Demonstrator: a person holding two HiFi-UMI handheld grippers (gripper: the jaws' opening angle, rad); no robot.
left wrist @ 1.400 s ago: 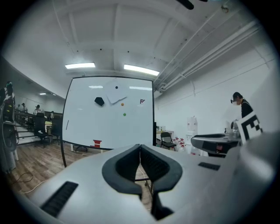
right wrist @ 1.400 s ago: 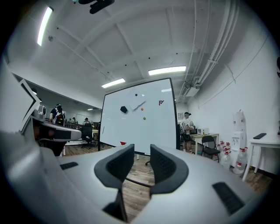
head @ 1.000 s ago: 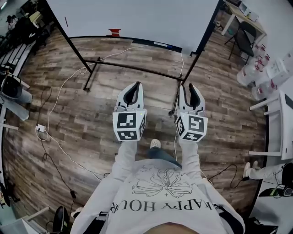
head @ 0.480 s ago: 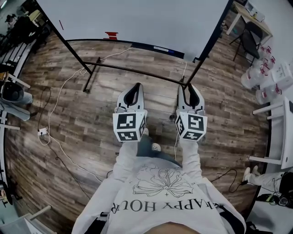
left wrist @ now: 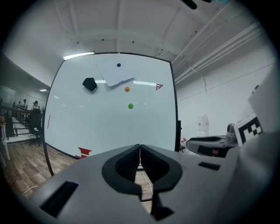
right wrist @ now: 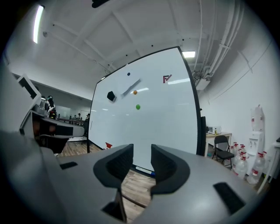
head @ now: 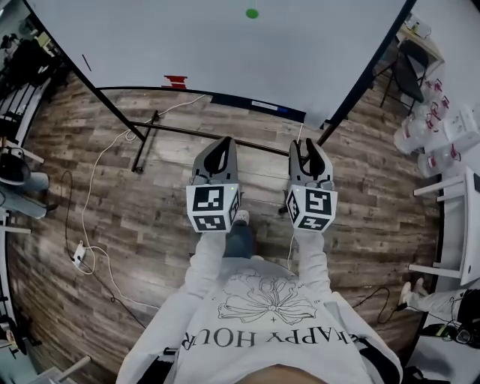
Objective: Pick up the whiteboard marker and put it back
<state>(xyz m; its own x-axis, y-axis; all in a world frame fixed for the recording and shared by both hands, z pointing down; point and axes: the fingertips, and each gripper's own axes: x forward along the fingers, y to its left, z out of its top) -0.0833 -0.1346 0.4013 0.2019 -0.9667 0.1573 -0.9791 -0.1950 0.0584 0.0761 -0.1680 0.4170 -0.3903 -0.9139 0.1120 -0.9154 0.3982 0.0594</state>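
Observation:
The whiteboard marker (head: 265, 105), white with a blue cap, lies on the tray along the bottom edge of the whiteboard (head: 225, 45). In the right gripper view the marker (right wrist: 144, 170) shows far off, through the gap between the jaws. My left gripper (head: 217, 148) is held out at waist height with its jaws pressed together and nothing in them; its own view (left wrist: 140, 148) shows them touching. My right gripper (head: 310, 148) is level with it, with a narrow gap (right wrist: 142, 159) between its jaws and nothing in them. Both point at the board, well short of the tray.
A red block (head: 175, 80) sits at the tray's left. Magnets, including a green one (head: 252, 13), and a paper sheet (left wrist: 114, 73) are on the board. The black stand's crossbar (head: 202, 135) and a white cable (head: 97, 187) cross the wooden floor. A folding chair (head: 411, 56) and water bottles (head: 442, 127) stand at the right.
The person has stepped toward the whiteboard, so the board and its tray are nearer and fill more of the view. Both grippers keep the same pose and jaw state.

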